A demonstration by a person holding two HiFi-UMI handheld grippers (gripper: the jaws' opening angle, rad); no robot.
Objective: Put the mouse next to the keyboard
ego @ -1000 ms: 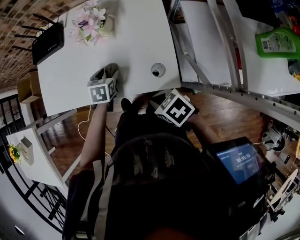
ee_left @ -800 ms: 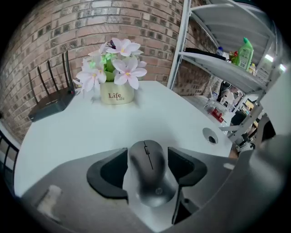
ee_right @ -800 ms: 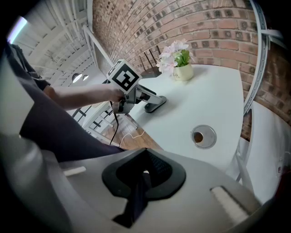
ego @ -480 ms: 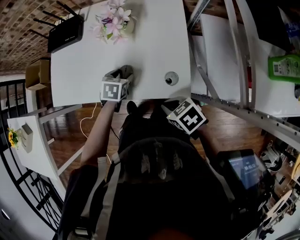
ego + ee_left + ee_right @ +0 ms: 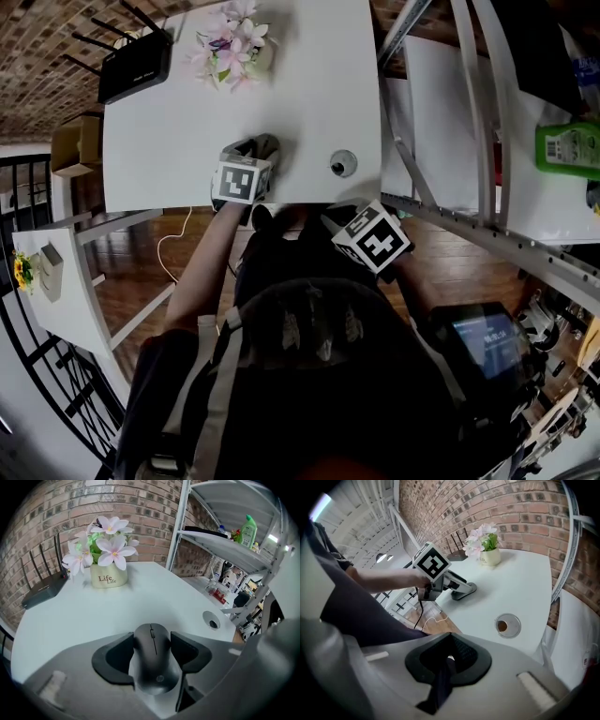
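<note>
Seeing white desk (image 5: 187, 141), mostly bare, w/ open room across the middle. Spotting black router (image 5: 134, 66) at far-left corner, then flower pot (image 5: 108, 577) along far edge, reading "Life Life" on it. Finding round grommet (image 5: 343, 163) nr near edge, right side. Finding mouse (image 5: 152, 653) nr near edge, left of grommet, lying btw jaws of left gripper (image 5: 253, 148). Closing on it just now, still wide, pads meeting both sides; keeping same spot as a sec ago. Holding right gripper (image 5: 449, 662) off near edge, jaws together, gripping nothing.
</note>
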